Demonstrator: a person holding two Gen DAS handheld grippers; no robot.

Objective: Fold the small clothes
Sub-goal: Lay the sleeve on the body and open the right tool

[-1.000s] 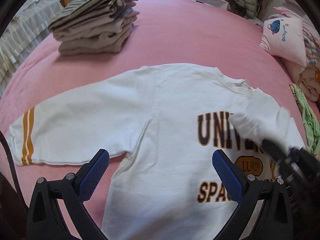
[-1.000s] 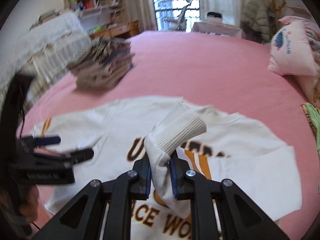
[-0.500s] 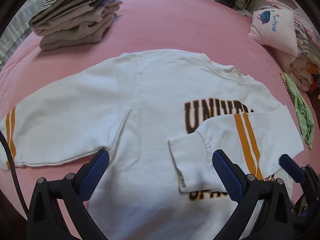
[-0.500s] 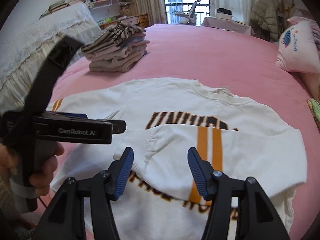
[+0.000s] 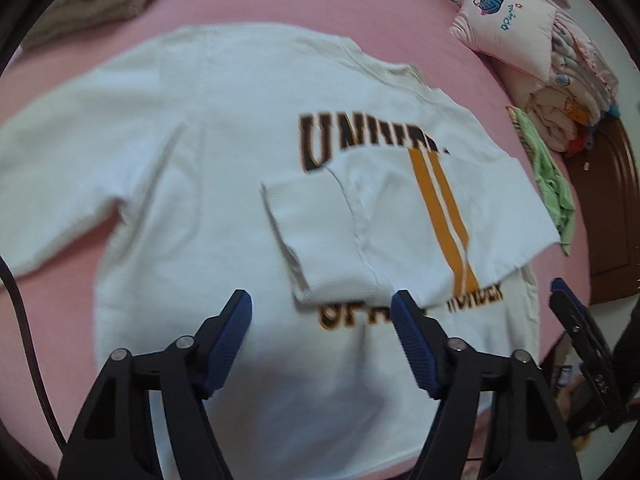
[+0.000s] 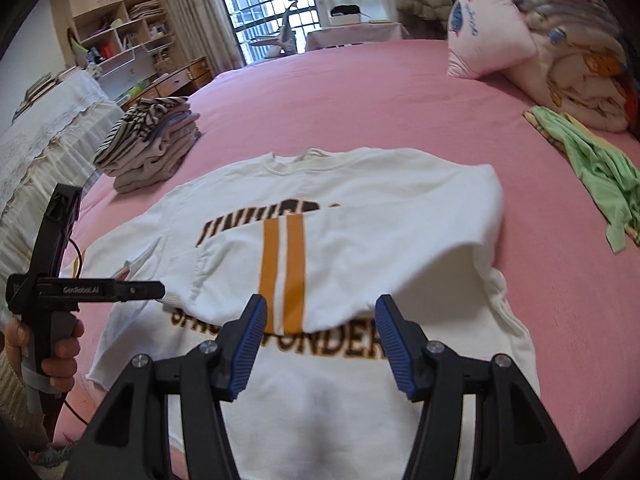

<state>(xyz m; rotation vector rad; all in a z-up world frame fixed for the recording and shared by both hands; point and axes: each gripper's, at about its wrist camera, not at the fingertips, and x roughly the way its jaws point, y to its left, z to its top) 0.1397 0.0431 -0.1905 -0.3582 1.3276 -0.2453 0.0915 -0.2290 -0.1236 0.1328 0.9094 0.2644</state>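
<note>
A white sweatshirt (image 5: 224, 152) with dark lettering lies flat on the pink bed, also in the right wrist view (image 6: 360, 224). Its right sleeve (image 5: 400, 220), with two orange stripes (image 6: 282, 264), is folded across the chest. The other sleeve (image 5: 52, 168) lies spread out to the left. My left gripper (image 5: 322, 332) is open and empty, above the shirt's lower part near the folded cuff. My right gripper (image 6: 318, 340) is open and empty, above the hem lettering. The left gripper also shows at the left of the right wrist view (image 6: 132, 290).
A stack of folded clothes (image 6: 152, 148) sits at the bed's far left. A pink pillow (image 6: 492, 40) and bundled bedding (image 6: 580, 76) lie at the far right. A green garment (image 6: 592, 164) lies loose at the right. Shelves and a window stand beyond.
My right gripper let go of the sleeve cuff after laying it across the chest, and drew back open. My left gripper moved right over the shirt body.
</note>
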